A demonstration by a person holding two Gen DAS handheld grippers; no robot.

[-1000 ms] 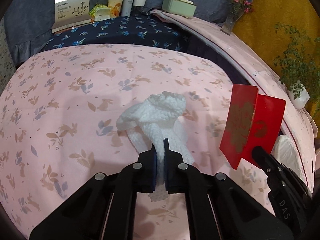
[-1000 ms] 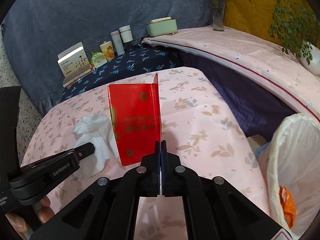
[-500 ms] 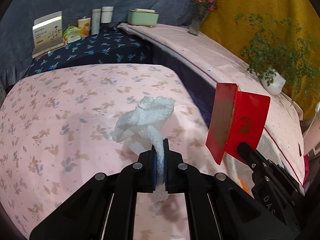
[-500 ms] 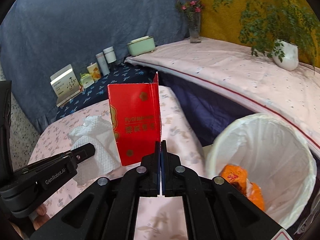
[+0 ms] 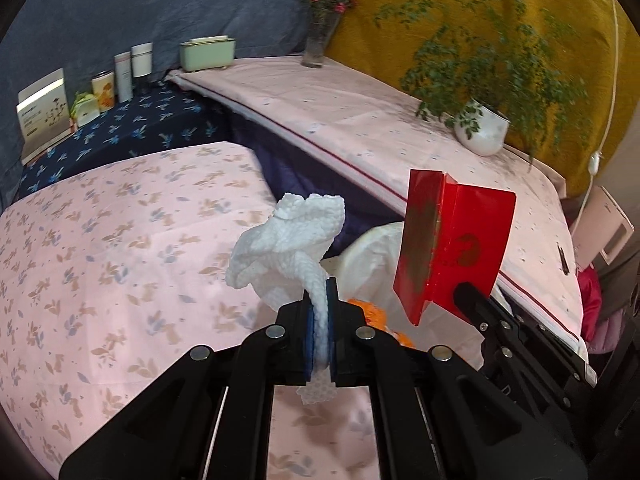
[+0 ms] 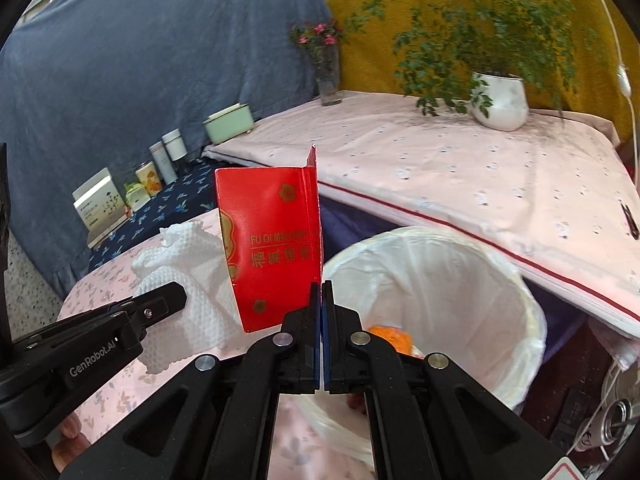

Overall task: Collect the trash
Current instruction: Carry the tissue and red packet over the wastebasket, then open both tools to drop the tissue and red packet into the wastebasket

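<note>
The red card box (image 6: 272,248) stands up tall in the right gripper (image 6: 321,322), pinched tight by its bottom corner. Its long side points up. Just to the right of it and lower down is the open trash bin (image 6: 532,312) with a white bag inside and some orange scraps (image 6: 390,334) at the bottom. The right gripper is the closer one to the bin, nearly at its near rim.

The white paper towel (image 5: 288,240) is squeezed tight in the left gripper (image 5: 320,328) and sticks up in a crumpled bunch. It is over the edge of the pink flowered cloth (image 5: 120,248), with the bin just past it.

The bin's mouth is wide and clear. I think both pieces need to go a bit farther over it before they drop.
</note>
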